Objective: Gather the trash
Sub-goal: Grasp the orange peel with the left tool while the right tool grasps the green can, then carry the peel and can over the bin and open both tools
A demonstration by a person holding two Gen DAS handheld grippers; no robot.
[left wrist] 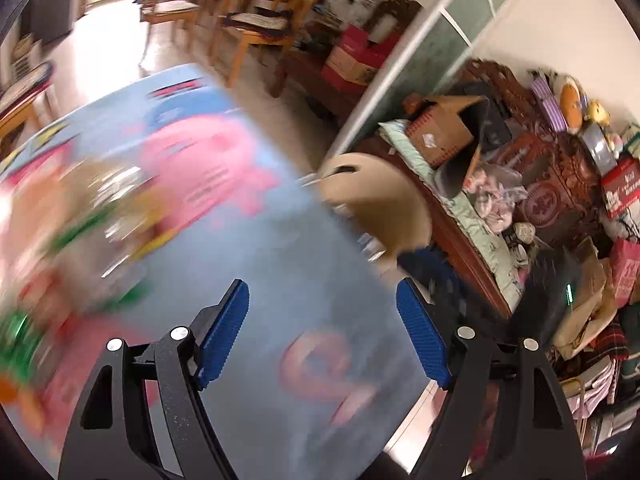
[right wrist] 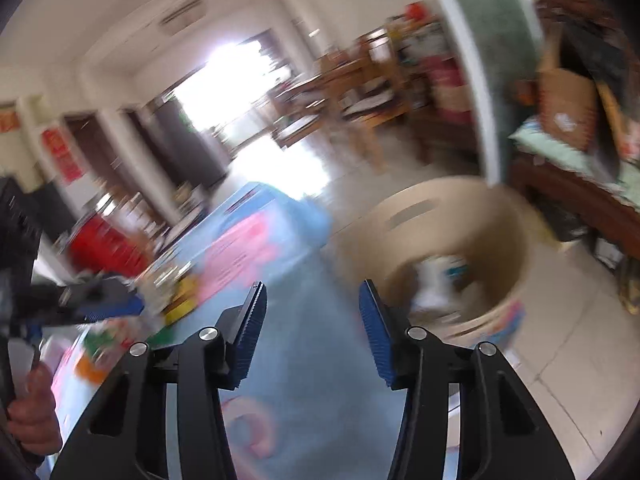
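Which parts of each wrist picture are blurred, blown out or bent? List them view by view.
Left wrist view: the pile of colourful trash on the blue cartoon play mat smears with motion; the cluttered dark wooden bench stays sharp. Right wrist view: the whole room is smeared, including the round beige bin; the bright doorway is overexposed; fisheye bends the walls.

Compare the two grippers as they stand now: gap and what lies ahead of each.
The left gripper stands wider open than the right gripper. Ahead of the right gripper, the tan bin shows its inside with scraps in it; ahead of the left gripper lies mostly the blue mat. Both have blue ribbed pads and hold nothing.
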